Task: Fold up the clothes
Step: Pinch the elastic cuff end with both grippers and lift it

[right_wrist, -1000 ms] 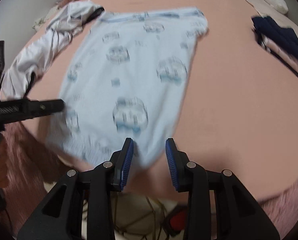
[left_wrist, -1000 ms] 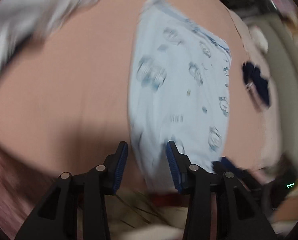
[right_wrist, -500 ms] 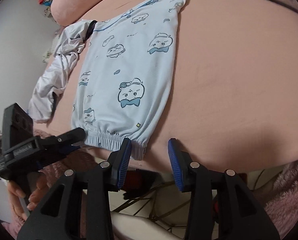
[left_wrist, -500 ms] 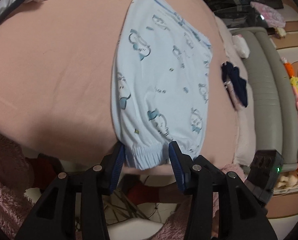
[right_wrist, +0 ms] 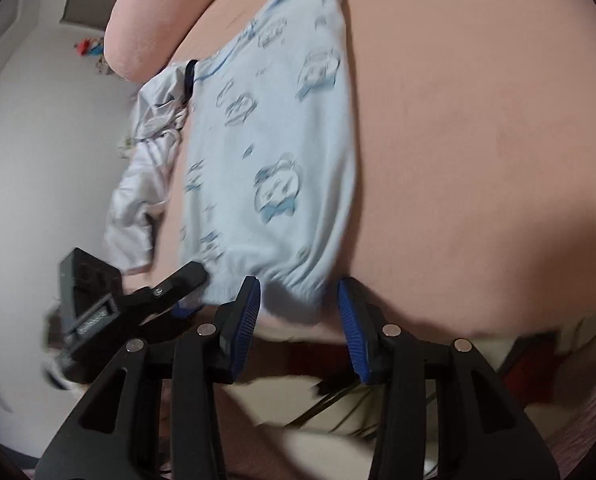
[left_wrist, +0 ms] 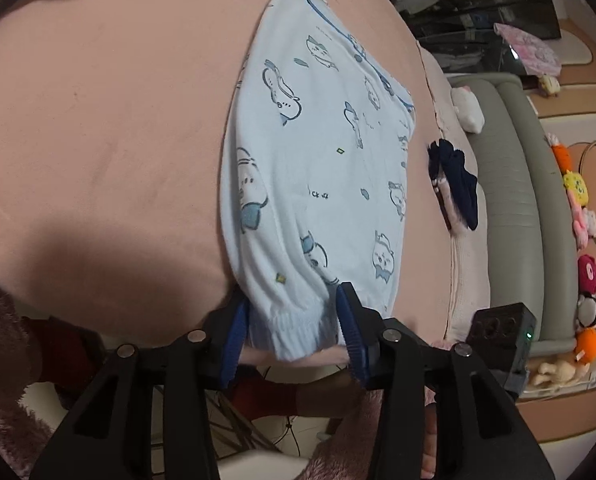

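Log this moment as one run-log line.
stage: reaching for hem | left gripper: opening, elastic hem between pads, ungripped | right gripper: open at hem | garment: light blue pyjama piece flat on bed

The pyjama trousers (left_wrist: 318,168) are pale blue, printed all over with small cartoon animal faces in white and darker blue, with a blue piping line along the twelve o'clock end. The bedsheet (left_wrist: 105,128) under them is plain salmon pink. At three o'clock lies a navy garment (left_wrist: 456,178); at ten o'clock, a crumpled white one (right_wrist: 137,188). Both grippers are black with blue pads (left_wrist: 233,332).
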